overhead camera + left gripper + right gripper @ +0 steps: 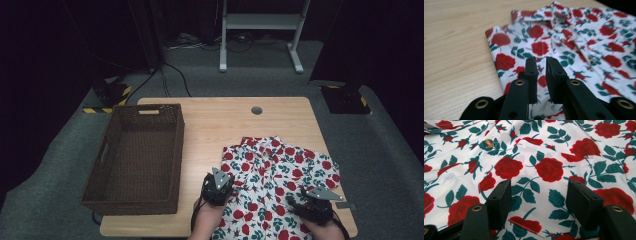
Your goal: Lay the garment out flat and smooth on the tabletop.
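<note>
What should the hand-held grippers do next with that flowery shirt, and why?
Probably close the right hand-held gripper on the shirt. Its jaws stand wide open over the cloth, gripping nothing, while the left hand-held gripper has its jaws nearly shut at the shirt's left edge. With both holding, the shirt could go toward the basket.

Black fingers (499, 202) with brass-ringed holes, grey three-cornered top plates, black cables

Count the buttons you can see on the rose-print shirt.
3: two blurred buttons along the white rose-print shirt's placket in the left gripper view, one brown button in the right gripper view. Others may be hidden.
</note>
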Available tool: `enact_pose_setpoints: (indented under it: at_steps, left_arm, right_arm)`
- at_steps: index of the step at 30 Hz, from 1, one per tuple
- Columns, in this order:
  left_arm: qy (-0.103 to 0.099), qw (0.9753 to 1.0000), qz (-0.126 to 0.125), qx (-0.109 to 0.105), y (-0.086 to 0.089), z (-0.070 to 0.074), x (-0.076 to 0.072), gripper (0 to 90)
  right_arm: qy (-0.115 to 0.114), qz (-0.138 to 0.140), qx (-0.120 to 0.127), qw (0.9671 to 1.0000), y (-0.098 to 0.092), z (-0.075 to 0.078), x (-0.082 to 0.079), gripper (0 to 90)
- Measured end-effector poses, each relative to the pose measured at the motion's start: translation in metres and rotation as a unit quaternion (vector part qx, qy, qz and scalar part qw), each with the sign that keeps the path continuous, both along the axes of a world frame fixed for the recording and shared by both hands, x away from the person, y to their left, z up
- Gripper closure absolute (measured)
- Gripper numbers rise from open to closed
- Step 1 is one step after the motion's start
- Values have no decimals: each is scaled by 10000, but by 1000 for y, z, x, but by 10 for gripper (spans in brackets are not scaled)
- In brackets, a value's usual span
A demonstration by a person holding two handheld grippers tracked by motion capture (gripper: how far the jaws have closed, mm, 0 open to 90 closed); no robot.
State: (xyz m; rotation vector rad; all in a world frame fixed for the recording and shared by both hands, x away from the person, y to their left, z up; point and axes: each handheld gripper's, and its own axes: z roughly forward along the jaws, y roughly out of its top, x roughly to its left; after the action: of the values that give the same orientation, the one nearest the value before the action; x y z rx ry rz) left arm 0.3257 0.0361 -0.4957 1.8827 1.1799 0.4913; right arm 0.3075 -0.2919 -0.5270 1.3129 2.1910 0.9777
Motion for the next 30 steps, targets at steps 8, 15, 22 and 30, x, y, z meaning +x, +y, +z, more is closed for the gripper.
enact_pose_setpoints:
  at_steps: [8, 15, 22, 30]
  left_arm:
    - [366, 9987, -132, 336, -10, -32, -2, 703]
    - [259, 9979, -232, 546, -14, -36, -3, 586]
    - [220, 9977, -160, 621, -9, -36, -2, 580]
    - [196, 9975, 119, 666, 21, -36, -1, 569]
  right_arm:
    - [-1, 16, 8, 10000, 0, 0, 0, 367]
    - [-12, 46, -71, 10000, 2, 0, 0, 355]
    - [-3, 32, -81, 10000, 6, -1, 2, 344]
    - [-3, 221, -97, 9997, 31, -1, 10, 345]
